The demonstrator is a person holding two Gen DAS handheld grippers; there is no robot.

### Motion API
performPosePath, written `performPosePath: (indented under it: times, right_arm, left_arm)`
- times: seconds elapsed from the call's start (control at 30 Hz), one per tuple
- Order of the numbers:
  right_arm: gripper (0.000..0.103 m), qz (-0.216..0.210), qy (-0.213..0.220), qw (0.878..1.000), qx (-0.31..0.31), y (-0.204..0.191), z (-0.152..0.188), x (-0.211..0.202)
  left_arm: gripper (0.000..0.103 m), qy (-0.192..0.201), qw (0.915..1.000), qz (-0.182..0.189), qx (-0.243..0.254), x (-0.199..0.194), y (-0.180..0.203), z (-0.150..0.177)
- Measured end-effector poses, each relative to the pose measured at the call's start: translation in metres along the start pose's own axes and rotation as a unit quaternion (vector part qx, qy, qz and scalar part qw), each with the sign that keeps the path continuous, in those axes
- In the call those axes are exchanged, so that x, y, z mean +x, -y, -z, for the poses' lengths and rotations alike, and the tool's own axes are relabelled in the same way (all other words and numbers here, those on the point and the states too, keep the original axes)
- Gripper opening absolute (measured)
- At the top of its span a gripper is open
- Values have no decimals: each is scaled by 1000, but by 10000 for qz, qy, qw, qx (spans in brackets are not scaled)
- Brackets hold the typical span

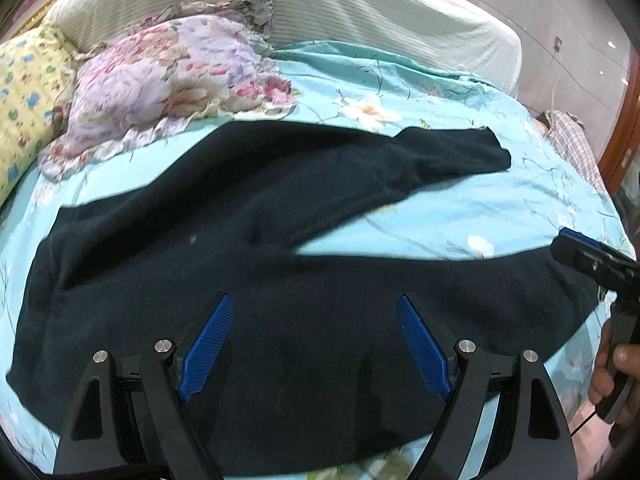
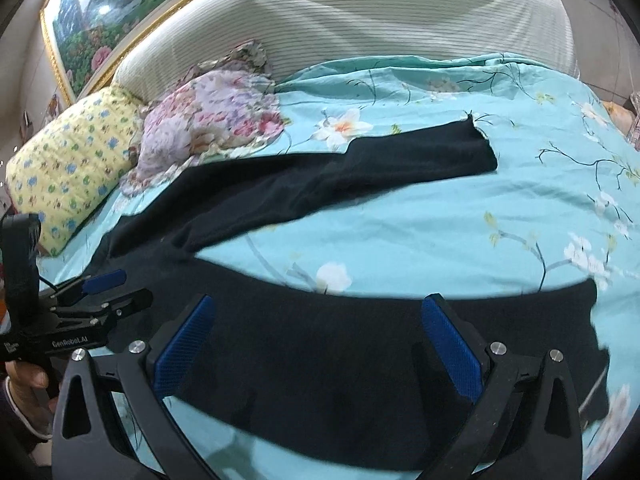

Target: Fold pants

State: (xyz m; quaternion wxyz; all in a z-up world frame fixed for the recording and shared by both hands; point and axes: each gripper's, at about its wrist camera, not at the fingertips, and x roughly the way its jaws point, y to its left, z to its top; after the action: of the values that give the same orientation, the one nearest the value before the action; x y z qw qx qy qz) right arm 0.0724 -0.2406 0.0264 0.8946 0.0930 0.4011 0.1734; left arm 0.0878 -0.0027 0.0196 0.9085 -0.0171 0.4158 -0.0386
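Left gripper (image 1: 316, 320) and right gripper (image 2: 318, 322) hover spread, holding nothing, above the near leg of the pants (image 1: 240, 264). Pants lie flat on the bed (image 1: 460, 208), waist left, legs splayed rightward. Floral cloth (image 1: 168, 84) touches the far edge; pillow (image 1: 28, 96) sits beyond.

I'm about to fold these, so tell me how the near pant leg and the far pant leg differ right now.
The near leg runs straight across beneath the open right gripper; the far leg angles away toward the headboard, untouched. The far leg's cuff shows fully; the near leg's sits at the frame's edge. Both are dark and lie flat on the turquoise bedspread.
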Motion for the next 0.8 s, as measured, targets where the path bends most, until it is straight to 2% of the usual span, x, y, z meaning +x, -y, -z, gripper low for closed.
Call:
performPosePath:
  times: [0.5,0.63,0.8]
  right_arm:
    - [103,80,-44,9986,515,74,-102,42]
    - [103,166,-180,9977,636,96,-125,58]
    - [103,188,-220,9967,760,120,-149,75]
  left_arm:
    - [84,-119,9989,207,410,56,4,-91]
    - [84,-53,9988,249,407,69,4,-118]
    - [84,-105,9964,306,781,94,13,-153]
